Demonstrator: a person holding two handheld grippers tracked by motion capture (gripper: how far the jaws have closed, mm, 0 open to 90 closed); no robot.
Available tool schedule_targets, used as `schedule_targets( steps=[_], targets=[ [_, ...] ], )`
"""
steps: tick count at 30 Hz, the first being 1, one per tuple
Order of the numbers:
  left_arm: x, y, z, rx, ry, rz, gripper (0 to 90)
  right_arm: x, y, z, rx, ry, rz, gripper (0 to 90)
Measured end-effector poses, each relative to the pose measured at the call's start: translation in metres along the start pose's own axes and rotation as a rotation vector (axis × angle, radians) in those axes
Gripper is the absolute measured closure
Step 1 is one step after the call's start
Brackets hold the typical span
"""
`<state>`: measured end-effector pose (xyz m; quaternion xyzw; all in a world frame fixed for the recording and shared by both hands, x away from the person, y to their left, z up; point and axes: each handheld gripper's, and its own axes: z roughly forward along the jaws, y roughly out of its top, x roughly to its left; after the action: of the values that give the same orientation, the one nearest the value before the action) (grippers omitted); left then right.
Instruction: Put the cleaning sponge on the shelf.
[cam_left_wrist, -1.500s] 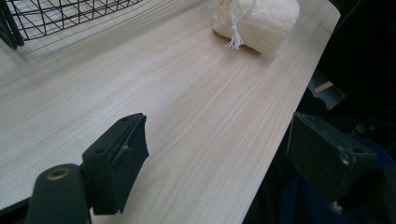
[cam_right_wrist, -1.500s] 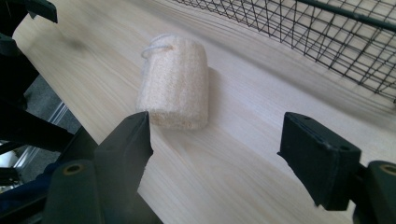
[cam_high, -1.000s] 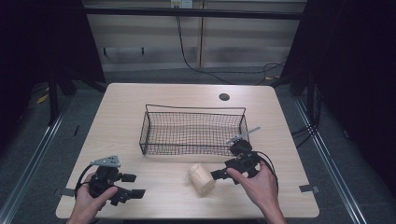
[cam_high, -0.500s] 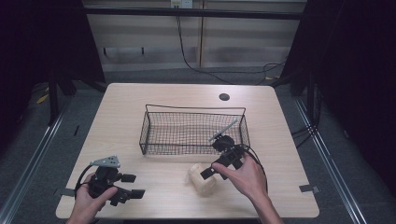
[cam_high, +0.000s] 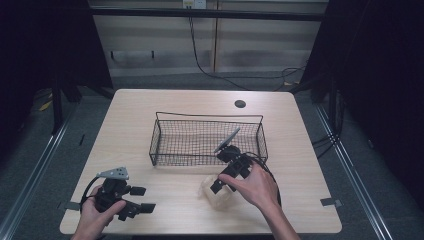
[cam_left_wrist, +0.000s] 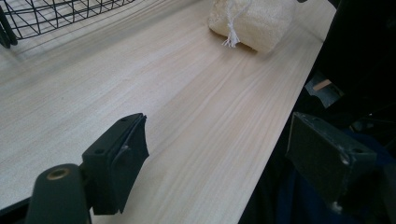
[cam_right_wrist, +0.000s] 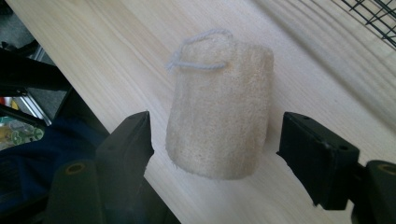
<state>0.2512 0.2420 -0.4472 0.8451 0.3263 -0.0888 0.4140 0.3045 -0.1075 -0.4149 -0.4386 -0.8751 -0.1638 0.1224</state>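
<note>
A pale beige loofah sponge (cam_right_wrist: 219, 109) with a white string loop lies on the wooden table (cam_high: 165, 105), in front of the wire basket (cam_high: 207, 136). My right gripper (cam_right_wrist: 215, 149) is open, its jaws standing on either side of the loofah (cam_high: 216, 192) without touching it. In the high view the right gripper (cam_high: 223, 186) sits over the loofah, held by a hand. My left gripper (cam_high: 139, 199) rests open at the table's front left with nothing between its jaws; its own view has the loofah (cam_left_wrist: 252, 21) far ahead.
The black wire basket (cam_left_wrist: 51, 14) stands at the table's middle with nothing in it. A dark round grommet (cam_high: 240, 104) is set into the tabletop at the back. The table's front edge runs close under both grippers.
My right gripper has moved left and forward from beside the basket's right end to over the loofah, jaws now straddling it. The left gripper has stayed put.
</note>
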Motion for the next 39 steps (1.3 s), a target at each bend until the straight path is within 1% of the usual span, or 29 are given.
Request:
schedule_targets(
  steps=[1,4,8,15,16,17,19,24,26,27,28,29,36,39],
  targets=[
    [0.0,0.0,0.0,-0.001,-0.001,0.0,19.7,0.0,0.003,0.003,0.014,-0.005,-0.004,25.7],
    [0.001,0.0,0.0,-0.001,0.001,-0.002,19.7,0.0,0.005,0.006,0.024,-0.009,-0.006,25.8],
    [0.001,0.0,-0.001,-0.003,-0.002,-0.003,19.7,0.001,0.01,0.013,0.062,-0.016,-0.016,25.8],
    [0.001,0.0,-0.001,0.0,0.001,-0.002,19.7,0.0,0.014,0.02,0.092,-0.023,-0.004,24.3],
    [0.001,0.0,-0.001,-0.006,0.0,-0.008,19.7,-0.001,0.014,0.022,0.097,-0.024,-0.002,24.0],
    [0.002,0.0,-0.001,-0.007,0.001,-0.005,19.7,-0.001,0.015,0.025,0.108,-0.028,0.001,23.7],
    [0.002,0.0,-0.001,-0.004,0.001,-0.001,19.7,-0.001,0.015,0.026,0.108,-0.023,-0.002,23.8],
    [0.001,0.0,-0.001,-0.004,0.0,-0.001,19.7,-0.001,0.017,0.034,0.118,-0.011,0.013,23.9],
    [0.002,0.0,-0.002,-0.005,-0.002,0.0,19.7,-0.002,0.017,0.037,0.119,-0.004,0.009,23.8],
    [0.002,0.0,-0.002,-0.003,-0.002,0.0,19.7,-0.002,0.017,0.037,0.116,0.013,0.015,24.2],
    [0.002,0.0,-0.002,-0.003,-0.002,0.0,19.7,-0.003,0.017,0.039,0.118,0.009,0.019,23.9],
    [0.001,0.0,-0.002,-0.003,-0.003,-0.001,19.7,-0.002,0.018,0.041,0.132,-0.005,0.016,23.7],
    [0.001,0.0,-0.002,-0.003,0.0,0.0,19.7,-0.002,0.018,0.043,0.137,-0.005,0.022,25.3],
    [0.002,0.0,-0.002,-0.001,-0.005,0.001,19.7,-0.002,0.018,0.043,0.141,-0.007,0.023,25.7]
  ],
)
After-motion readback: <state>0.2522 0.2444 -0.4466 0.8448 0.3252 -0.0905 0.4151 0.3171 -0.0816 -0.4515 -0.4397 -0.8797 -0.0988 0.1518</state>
